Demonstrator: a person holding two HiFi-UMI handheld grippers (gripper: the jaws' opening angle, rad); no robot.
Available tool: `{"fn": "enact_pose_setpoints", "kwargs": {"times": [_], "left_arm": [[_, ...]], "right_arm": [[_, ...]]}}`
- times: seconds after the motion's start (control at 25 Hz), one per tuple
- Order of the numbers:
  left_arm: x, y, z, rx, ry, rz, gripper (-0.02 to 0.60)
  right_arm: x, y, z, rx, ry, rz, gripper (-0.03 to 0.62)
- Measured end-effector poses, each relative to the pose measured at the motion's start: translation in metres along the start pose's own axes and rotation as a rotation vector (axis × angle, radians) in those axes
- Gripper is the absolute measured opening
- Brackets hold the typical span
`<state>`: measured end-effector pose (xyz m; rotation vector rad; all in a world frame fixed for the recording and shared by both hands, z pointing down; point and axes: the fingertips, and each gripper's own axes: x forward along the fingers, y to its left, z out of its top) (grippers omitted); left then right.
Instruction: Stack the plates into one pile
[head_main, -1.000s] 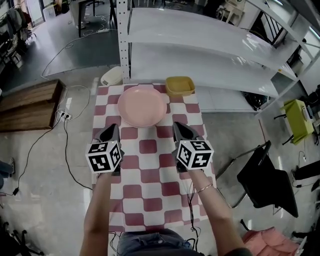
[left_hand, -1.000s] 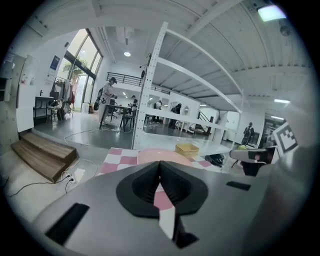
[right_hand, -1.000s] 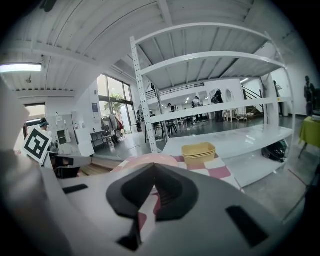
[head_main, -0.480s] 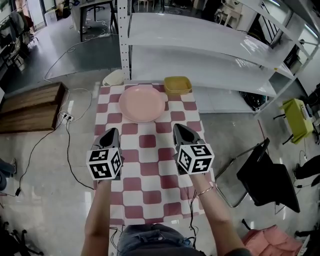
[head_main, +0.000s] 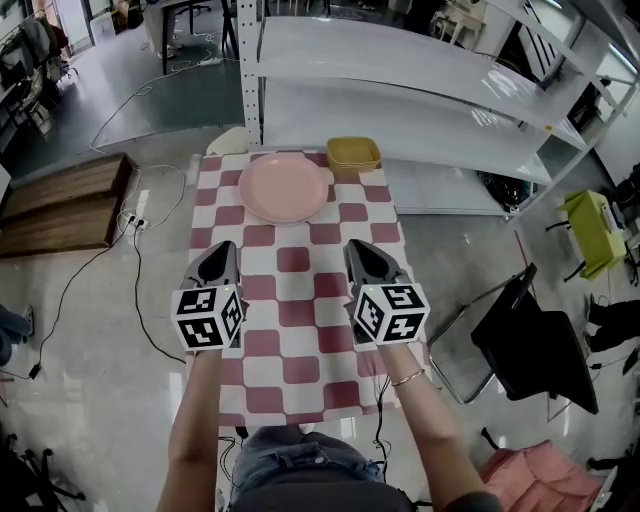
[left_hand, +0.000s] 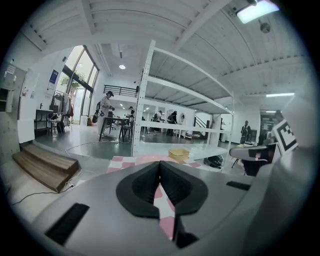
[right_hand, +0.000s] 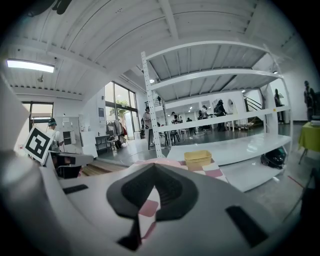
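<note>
plate (head_main: 284, 187) sitting at far end of table (head_main: 296, 330), well ahead | I'm holding L grip (head_main: 224, 250) & R grip (head_main: 361, 248) closed, empty

No readable words, numbers or brands anywhere. Left marker cube (head_main: 209, 317), right marker cube (head_main: 391, 312): black-and-white square patterns only, no letters. Blue wall sign (left_hand: 53, 76), far left: too small to read.
</note>
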<state>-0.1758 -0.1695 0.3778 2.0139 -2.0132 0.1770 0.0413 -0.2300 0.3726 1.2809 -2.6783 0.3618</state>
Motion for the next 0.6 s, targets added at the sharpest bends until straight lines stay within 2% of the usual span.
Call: {"fn": "enact_pose_setpoints", "kwargs": {"times": [0.6], "left_arm": [[-0.043, -0.023, -0.016, -0.001, -0.035, -0.008, 0.017]], "right_arm": [[-0.04, 0.014, -0.008, -0.018, -0.06, 0.012, 0.008]]}}
